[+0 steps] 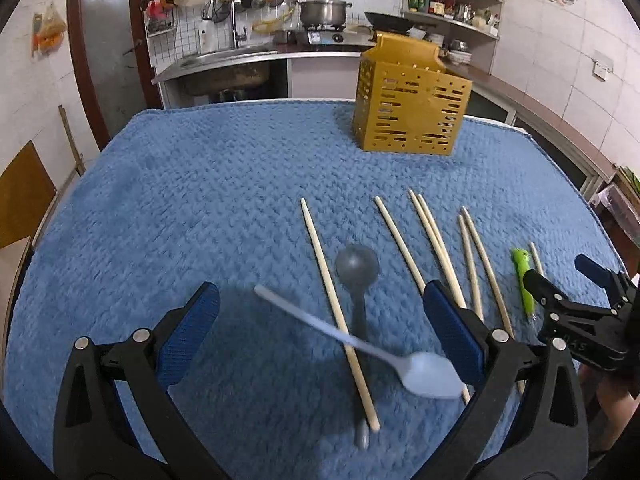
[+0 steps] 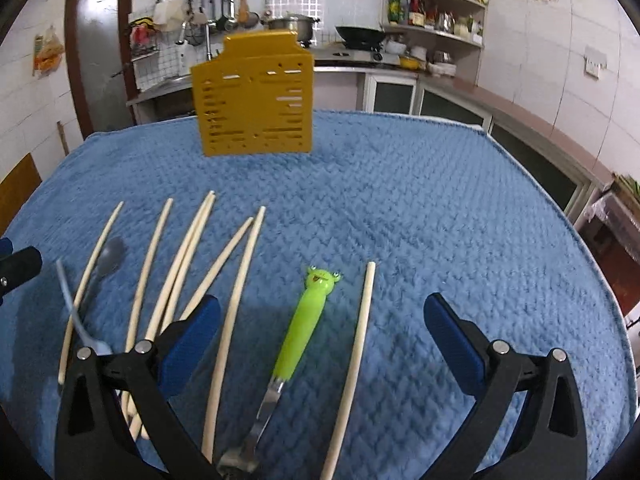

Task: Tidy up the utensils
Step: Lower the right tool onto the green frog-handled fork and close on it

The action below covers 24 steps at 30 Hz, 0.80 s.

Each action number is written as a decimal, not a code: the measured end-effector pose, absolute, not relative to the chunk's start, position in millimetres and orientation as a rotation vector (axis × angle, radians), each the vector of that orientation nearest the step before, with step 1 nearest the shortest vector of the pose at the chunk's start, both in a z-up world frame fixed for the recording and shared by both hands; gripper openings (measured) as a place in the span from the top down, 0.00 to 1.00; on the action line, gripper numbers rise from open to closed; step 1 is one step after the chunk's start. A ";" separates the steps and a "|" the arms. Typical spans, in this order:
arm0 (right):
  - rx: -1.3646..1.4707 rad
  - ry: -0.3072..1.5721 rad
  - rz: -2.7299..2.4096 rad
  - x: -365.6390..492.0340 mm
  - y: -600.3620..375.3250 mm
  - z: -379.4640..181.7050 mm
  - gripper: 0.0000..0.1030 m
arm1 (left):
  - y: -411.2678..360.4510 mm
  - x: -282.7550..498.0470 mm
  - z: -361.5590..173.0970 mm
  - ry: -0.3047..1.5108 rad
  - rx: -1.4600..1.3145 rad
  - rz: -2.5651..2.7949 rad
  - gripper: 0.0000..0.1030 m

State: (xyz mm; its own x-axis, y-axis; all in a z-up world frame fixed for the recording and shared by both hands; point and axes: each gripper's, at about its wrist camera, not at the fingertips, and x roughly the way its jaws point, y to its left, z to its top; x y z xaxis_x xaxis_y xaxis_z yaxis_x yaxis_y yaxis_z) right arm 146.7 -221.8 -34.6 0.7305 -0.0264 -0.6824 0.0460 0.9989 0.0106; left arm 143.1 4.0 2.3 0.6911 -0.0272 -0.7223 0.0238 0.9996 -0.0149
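Note:
A yellow perforated utensil holder (image 1: 412,112) (image 2: 254,98) stands upright at the far side of the blue towel (image 1: 200,184) (image 2: 440,208). Several pale chopsticks (image 1: 338,312) (image 2: 236,308) lie spread on the towel. A grey spoon (image 1: 358,280) and a light blue spoon (image 1: 424,372) cross one chopstick between the wide jaws of my open left gripper (image 1: 320,312). A fork with a green frog handle (image 2: 306,320) (image 1: 524,276) and a single chopstick (image 2: 358,344) lie between the jaws of my open right gripper (image 2: 322,320). Neither gripper holds anything.
Behind the table runs a kitchen counter with a sink (image 1: 228,54), a pot on a stove (image 1: 322,10), a wok (image 2: 358,34) and corner shelves of bottles (image 2: 432,14). A brown door (image 1: 104,52) stands at the left. The towel's right half is bare.

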 end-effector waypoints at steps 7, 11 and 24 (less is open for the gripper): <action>0.034 0.772 -0.061 163.1 -223.7 -37.4 0.04 | 2.3 181.6 -7.6 0.812 0.001 -0.003 0.05; 0.047 0.775 -0.073 169.8 -230.1 -37.6 0.09 | 4.7 196.9 -5.8 0.794 -0.032 0.005 0.05; 0.088 0.862 -0.051 185.5 -232.4 -53.7 0.57 | 6.0 222.4 -21.7 0.858 -0.033 0.019 0.19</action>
